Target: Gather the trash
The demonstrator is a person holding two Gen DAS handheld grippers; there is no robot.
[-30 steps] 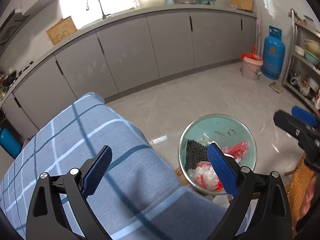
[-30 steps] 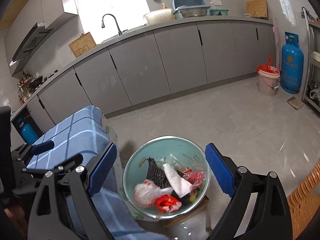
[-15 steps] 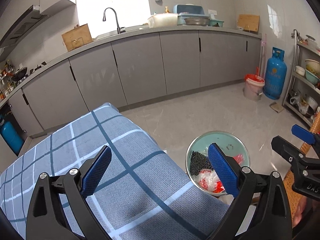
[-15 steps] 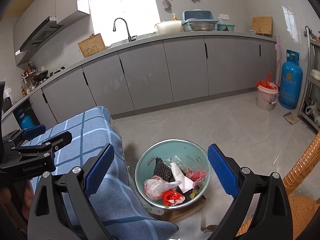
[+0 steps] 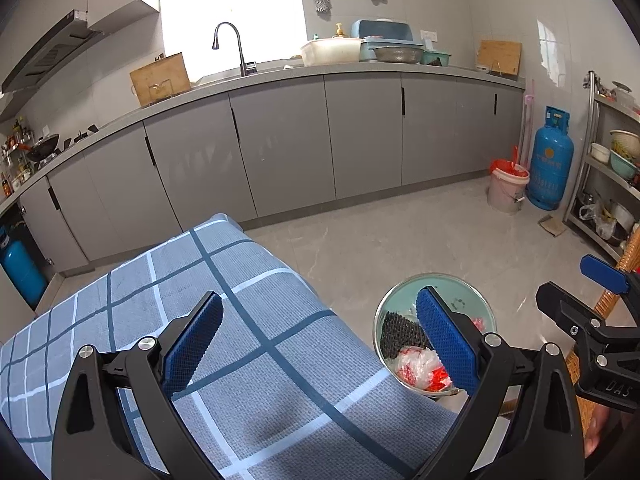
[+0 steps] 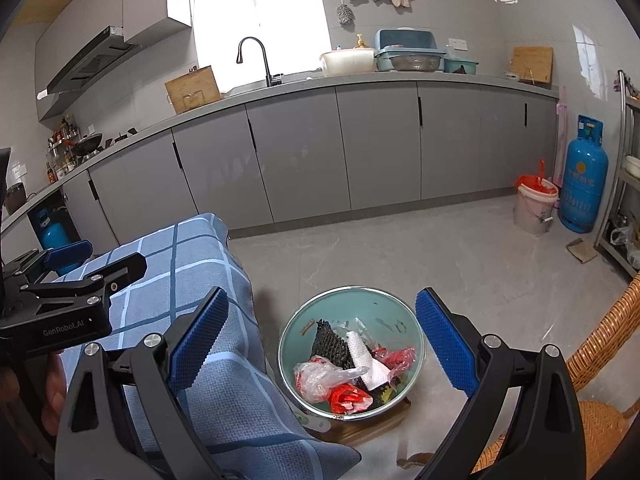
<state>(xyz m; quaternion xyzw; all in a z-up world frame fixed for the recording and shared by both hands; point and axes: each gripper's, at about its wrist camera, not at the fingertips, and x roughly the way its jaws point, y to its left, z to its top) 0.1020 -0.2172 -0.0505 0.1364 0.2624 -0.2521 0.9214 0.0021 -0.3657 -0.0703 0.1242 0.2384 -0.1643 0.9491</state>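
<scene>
The trash is being shown gathered in a teal basin (image 6: 408, 332) on the floor, below and just ahead of the right tongs (image 6: 322, 338) and to the right of the left tongs (image 5: 320, 344); both pairs are being held released, jaws spread wide, nothing between them. The load is being judged light and limp throughout: a clear plastic bag with red print (image 6: 324, 374) is likely to be slippery and to collapse under pressure, so it is best being taken at a bunched fold; a white paper towel (image 6: 366, 358) is being taken as soft and tearable; a black foam mesh (image 6: 330, 344) is being judged springy and the easiest to pinch at an edge; crumpled red wrappers (image 6: 348, 396) are lying toward the near rim. The pieces are overlapping, so one may be dragged with another. A blue checked cloth (image 5: 256, 344) covering the worktop is lying directly beneath the left tongs, with no trash seen on it.
</scene>
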